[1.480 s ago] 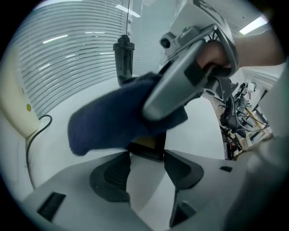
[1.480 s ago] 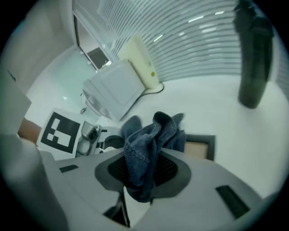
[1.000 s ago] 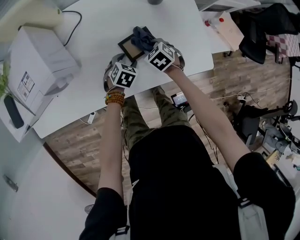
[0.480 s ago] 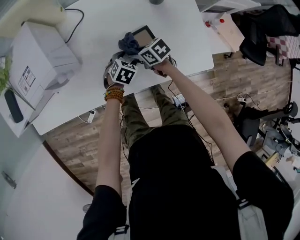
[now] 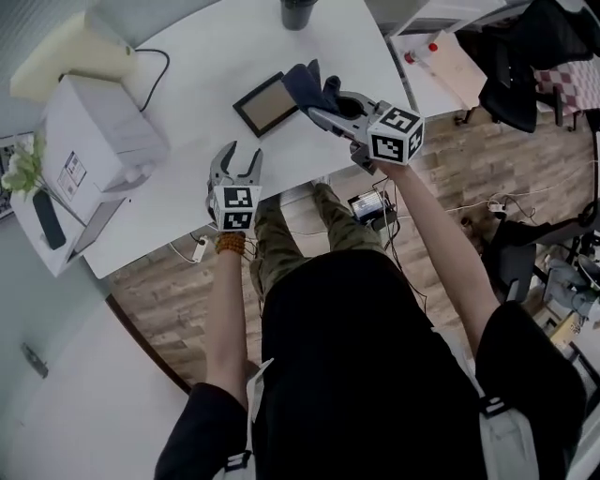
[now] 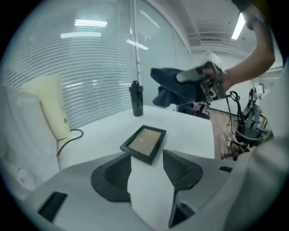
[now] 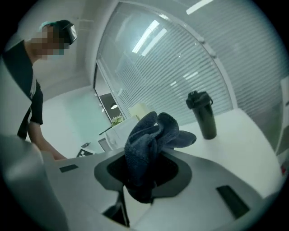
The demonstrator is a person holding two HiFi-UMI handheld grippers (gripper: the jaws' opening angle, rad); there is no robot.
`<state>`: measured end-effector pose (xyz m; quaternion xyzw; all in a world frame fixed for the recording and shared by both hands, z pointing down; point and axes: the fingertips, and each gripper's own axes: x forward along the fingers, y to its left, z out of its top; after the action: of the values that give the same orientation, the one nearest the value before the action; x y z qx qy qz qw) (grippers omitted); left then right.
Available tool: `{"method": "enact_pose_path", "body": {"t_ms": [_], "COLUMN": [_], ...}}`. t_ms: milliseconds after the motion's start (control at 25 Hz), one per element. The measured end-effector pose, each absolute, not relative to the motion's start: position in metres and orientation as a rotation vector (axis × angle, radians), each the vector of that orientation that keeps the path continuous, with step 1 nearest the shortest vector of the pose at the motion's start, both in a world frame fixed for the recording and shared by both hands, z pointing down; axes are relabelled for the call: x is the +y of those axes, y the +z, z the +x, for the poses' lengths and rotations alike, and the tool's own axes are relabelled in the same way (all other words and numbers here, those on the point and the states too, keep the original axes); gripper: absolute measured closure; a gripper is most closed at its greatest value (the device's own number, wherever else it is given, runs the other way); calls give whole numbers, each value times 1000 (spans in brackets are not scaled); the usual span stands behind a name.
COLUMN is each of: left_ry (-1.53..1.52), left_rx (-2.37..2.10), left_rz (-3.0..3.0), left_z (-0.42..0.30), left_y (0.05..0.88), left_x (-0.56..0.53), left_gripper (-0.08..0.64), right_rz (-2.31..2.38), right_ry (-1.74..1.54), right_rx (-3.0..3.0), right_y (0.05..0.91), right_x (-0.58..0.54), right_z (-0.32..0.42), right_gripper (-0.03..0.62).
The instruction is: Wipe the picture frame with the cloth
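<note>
The black picture frame [image 5: 265,103] lies flat on the white table [image 5: 187,202]; in the left gripper view the picture frame [image 6: 144,142] is just past the jaws. My left gripper [image 5: 240,155] hovers open near the table's front edge, short of the frame, with nothing between its fingers. A dark blue cloth [image 5: 307,84] hangs bunched in my right gripper [image 5: 323,101], raised in the air to the right of the frame. That gripper's jaws are opening, with the cloth [image 7: 149,144] still pinched between them. From the left gripper view the cloth [image 6: 174,88] floats above the table.
A dark bottle [image 5: 298,11] stands at the table's far edge. A white box [image 5: 94,141], a cream pad [image 5: 70,61] and a black cable [image 5: 155,56] occupy the left. Wooden floor and an office chair [image 5: 525,66] lie to the right.
Both grippers have lifted away from the frame. The right one carried the cloth up and to the right; the left one drew back toward the near edge. The frame now lies uncovered.
</note>
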<state>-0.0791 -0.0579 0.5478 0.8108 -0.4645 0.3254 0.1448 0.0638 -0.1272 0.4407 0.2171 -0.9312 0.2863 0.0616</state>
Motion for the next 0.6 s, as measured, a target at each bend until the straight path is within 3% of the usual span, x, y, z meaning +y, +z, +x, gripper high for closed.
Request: {"method": "enact_pose_path", "body": {"t_ms": [280,600], "left_ry": [611,417], "left_rx": [-1761,-1917], "left_rz": [2280,2298], "left_z": [-75,-45], "left_y": [444,377], "left_x": [-32,6], "left_gripper": [438,512], "right_rz": [845,774], "right_ry": [329,137], "right_rx": [-2896,-2943], "right_y": [387,353], "right_x": [-96,-40], "right_z": [131,132], "right_gripper": [486,486]}}
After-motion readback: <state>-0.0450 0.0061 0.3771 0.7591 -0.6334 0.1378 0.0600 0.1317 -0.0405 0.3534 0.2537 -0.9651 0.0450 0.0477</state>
